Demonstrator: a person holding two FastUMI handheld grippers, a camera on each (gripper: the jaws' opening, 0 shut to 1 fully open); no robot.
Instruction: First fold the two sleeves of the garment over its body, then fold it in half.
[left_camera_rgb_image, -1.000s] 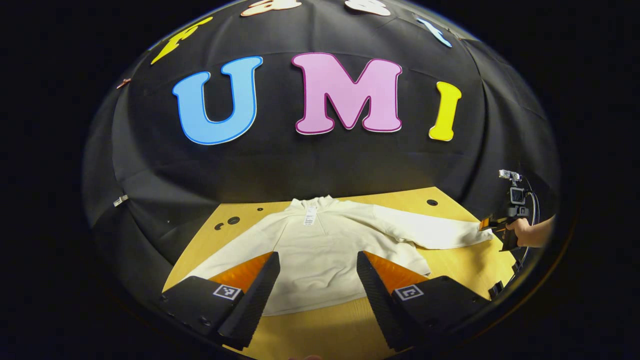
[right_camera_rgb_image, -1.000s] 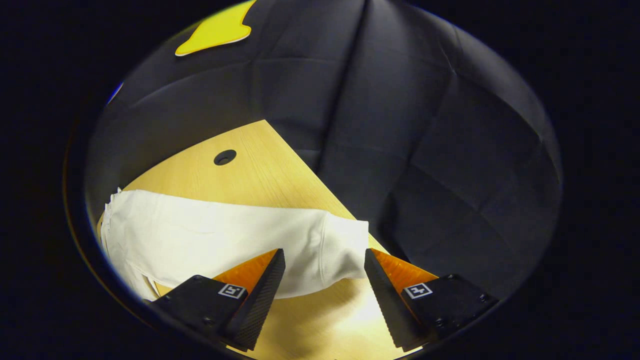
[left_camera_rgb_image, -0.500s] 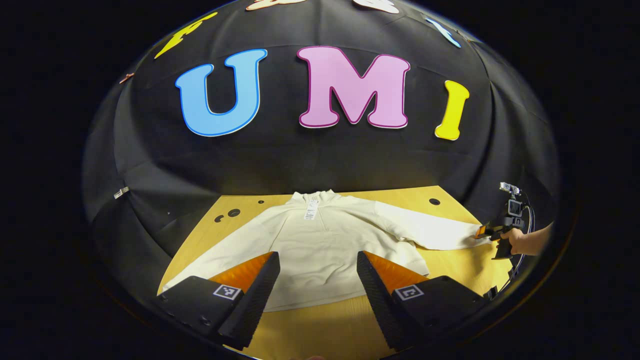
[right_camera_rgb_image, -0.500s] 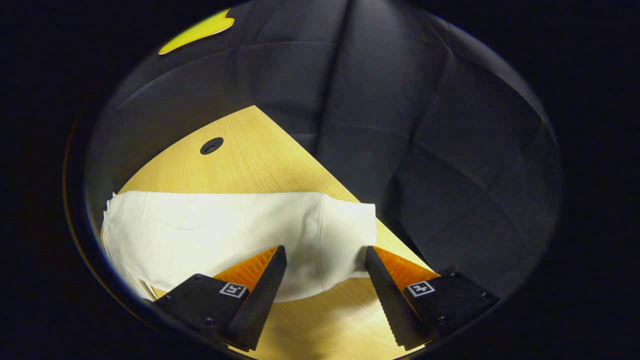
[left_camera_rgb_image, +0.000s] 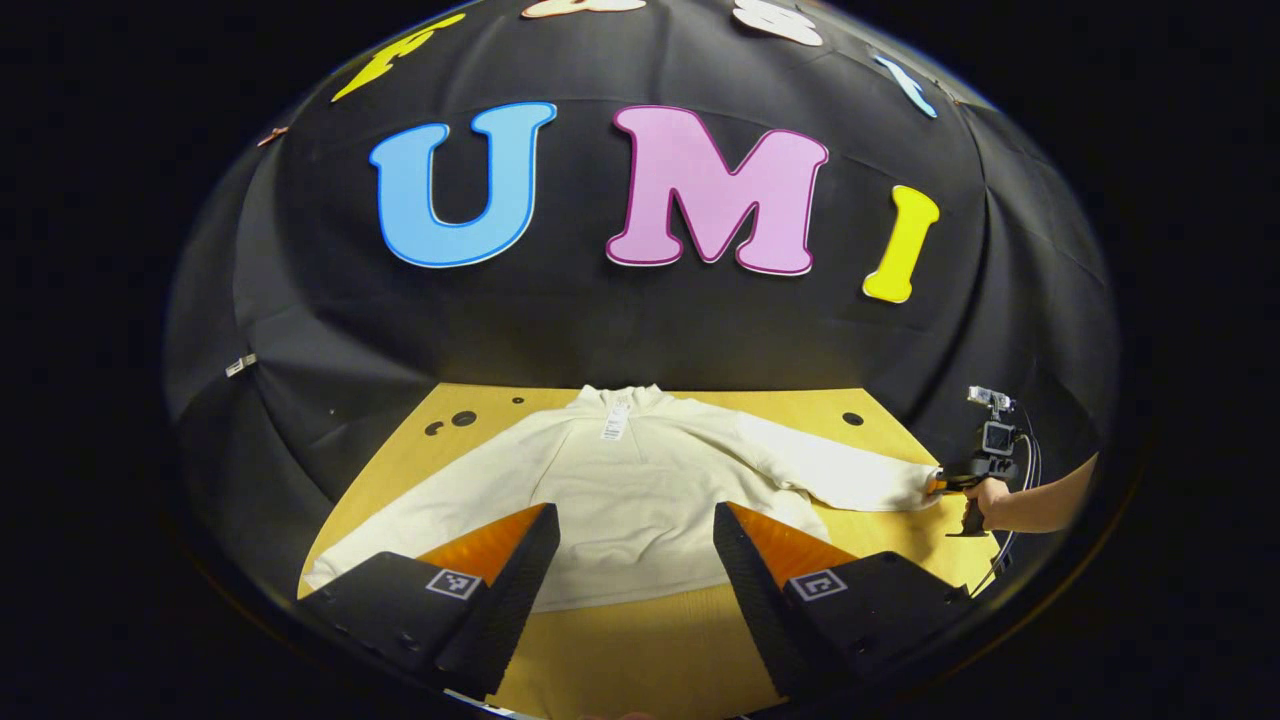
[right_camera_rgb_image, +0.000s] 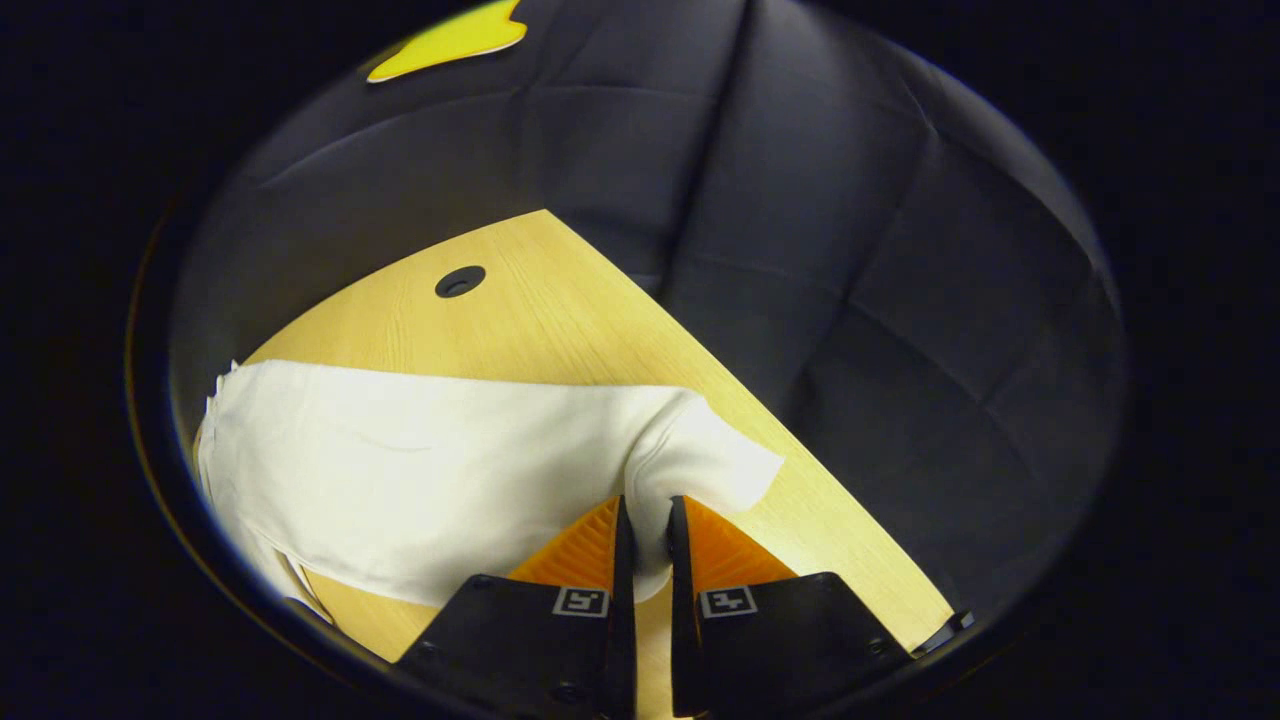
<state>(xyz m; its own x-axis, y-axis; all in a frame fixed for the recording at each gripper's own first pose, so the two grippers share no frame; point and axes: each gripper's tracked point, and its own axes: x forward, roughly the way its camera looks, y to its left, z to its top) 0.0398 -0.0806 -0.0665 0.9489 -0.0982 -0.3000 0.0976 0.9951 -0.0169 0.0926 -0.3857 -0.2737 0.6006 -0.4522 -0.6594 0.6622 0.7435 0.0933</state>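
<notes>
White long-sleeve garment (left_camera_rgb_image: 640, 500) lies flat, front up, on the wooden table (left_camera_rgb_image: 900, 520), collar toward the booth wall, hem toward the left gripper's camera, both sleeves spread out to the sides. A white tag (left_camera_rgb_image: 613, 428) sits at the neck. Looks like soft, light knit, limp, no stiffness of its own; likely it will drape and sag from whatever point is held and drag the rest along if pulled low across the wood. Not fragile, not slippery against ribbed pads as far as can be judged. Best hold is the cuff end of each sleeve, pinched through both layers, then lifted and carried over the body; for the halving later, the hem corners or shoulders look like the sensible spots. Right sleeve (right_camera_rgb_image: 420, 460): its cuff (right_camera_rgb_image: 700, 465) is pinched between the right gripper (right_camera_rgb_image: 645, 530), jaws closed on the fabric with just cloth thickness between them, cuff bunched slightly above the grip, close to the table's edge. In the left gripper view the same gripper (left_camera_rgb_image: 950, 484) and the hand holding it (left_camera_rgb_image: 990, 495) show at the sleeve's far end. Left gripper (left_camera_rgb_image: 630, 545) has jaws wide apart, holding nothing, set above the hem. Left sleeve (left_camera_rgb_image: 420, 520) untouched, flat on table. Risk: the thin pinch may slip.
</notes>
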